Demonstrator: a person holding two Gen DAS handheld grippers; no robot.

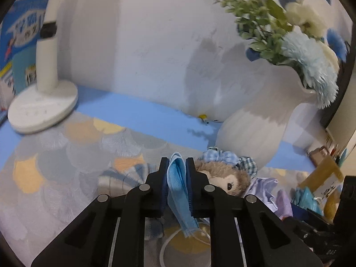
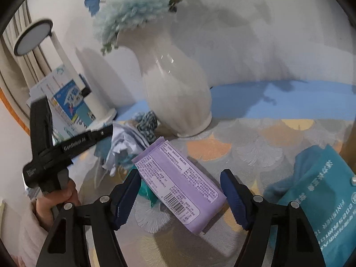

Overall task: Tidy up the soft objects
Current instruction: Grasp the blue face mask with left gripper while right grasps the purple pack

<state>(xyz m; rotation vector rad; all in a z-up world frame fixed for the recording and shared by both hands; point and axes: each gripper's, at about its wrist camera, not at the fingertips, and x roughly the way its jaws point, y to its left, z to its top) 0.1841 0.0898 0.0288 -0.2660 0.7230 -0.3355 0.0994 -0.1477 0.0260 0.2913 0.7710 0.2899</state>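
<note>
My left gripper (image 1: 175, 162) is shut on a folded light-blue face mask (image 1: 178, 184), whose white ear loop (image 1: 178, 240) trails on the patterned tablecloth (image 1: 55, 178). Just right of it lies a brown plush toy (image 1: 224, 175) with a blue gingham bow. In the right wrist view, my right gripper (image 2: 180, 178) stands over a purple tissue pack (image 2: 191, 191) lying flat. Its blue pads (image 2: 126, 193) sit on either side of the pack with small gaps, so it is open. A hand (image 2: 60, 195) holds the left gripper's handle at the left.
A white vase (image 2: 178, 93) of blue and white flowers stands close behind the objects. A white lamp base (image 1: 42, 109) and books (image 1: 17, 51) are at the far left. A teal bag (image 2: 322, 189) lies at the right, and crumpled lavender cloth (image 1: 264, 187) lies beside the plush.
</note>
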